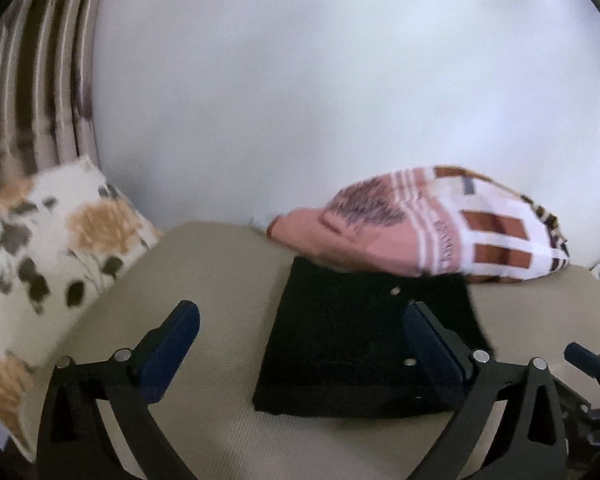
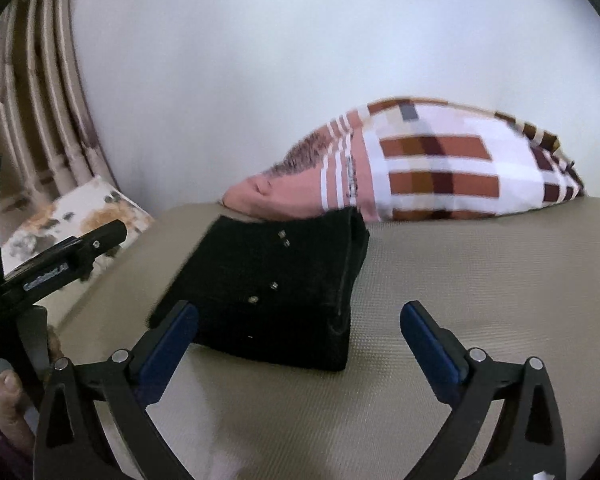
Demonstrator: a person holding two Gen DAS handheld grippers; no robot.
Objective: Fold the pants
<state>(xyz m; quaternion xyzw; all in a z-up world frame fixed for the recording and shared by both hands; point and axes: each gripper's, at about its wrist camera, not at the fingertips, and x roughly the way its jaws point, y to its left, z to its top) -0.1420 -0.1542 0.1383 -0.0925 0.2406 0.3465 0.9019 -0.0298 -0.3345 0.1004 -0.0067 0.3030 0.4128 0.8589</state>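
Note:
The black pants (image 1: 364, 340) lie folded into a compact rectangle on the beige bed cover (image 1: 220, 280), with small metal studs on top. In the left wrist view my left gripper (image 1: 300, 328) is open, its right finger over the pants' right part, its left finger over bare cover. In the right wrist view the pants (image 2: 272, 292) lie ahead and left; my right gripper (image 2: 300, 328) is open and empty just above the pants' near right corner. The left gripper's body (image 2: 60, 264) shows at the left edge.
A pink and plaid pillow (image 1: 440, 228) lies just behind the pants against the white wall; it also shows in the right wrist view (image 2: 420, 168). A floral cushion (image 1: 48, 256) sits at the left. A striped curtain (image 1: 40, 72) hangs at far left.

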